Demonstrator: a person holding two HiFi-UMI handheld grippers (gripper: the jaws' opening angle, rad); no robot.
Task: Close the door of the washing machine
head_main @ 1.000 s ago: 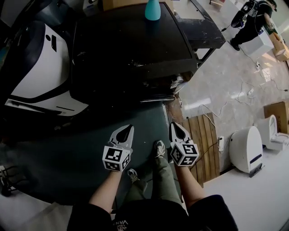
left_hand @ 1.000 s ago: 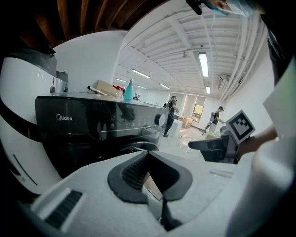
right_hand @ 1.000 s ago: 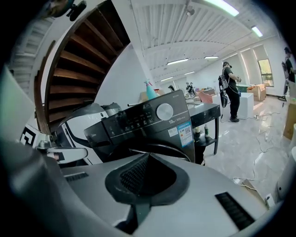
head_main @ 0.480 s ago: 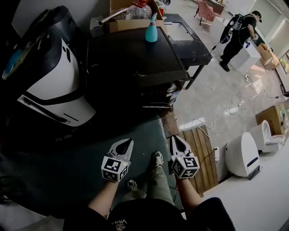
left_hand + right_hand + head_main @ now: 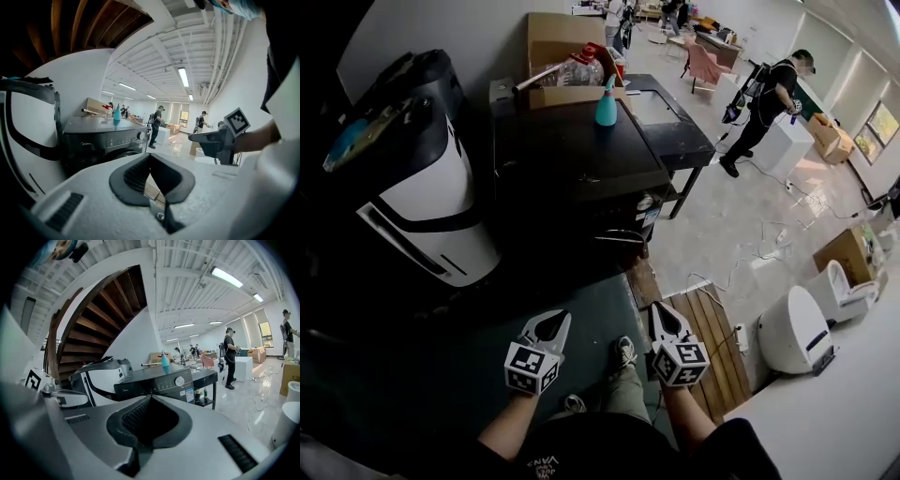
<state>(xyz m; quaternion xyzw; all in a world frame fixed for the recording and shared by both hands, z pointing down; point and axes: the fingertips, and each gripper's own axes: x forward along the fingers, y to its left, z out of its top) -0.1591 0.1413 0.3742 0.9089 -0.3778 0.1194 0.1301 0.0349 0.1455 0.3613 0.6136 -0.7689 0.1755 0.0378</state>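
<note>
The dark washing machine [image 5: 572, 159] stands ahead of the person, between a white appliance [image 5: 427, 202] on its left and a low black table [image 5: 670, 117] on its right. A blue spray bottle [image 5: 607, 103] stands on its top near the back edge, in front of a cardboard box [image 5: 562, 47]. Its front faces the person, with a round knob [image 5: 179, 380] on the control strip. The door below is too dark to make out. The left gripper [image 5: 553, 323] and right gripper [image 5: 661, 319] are held side by side above a green mat [image 5: 441, 347], well short of the machine. Both have their jaws pressed together with nothing between them. Another person [image 5: 764, 103] stands further off on the pale floor.
</note>
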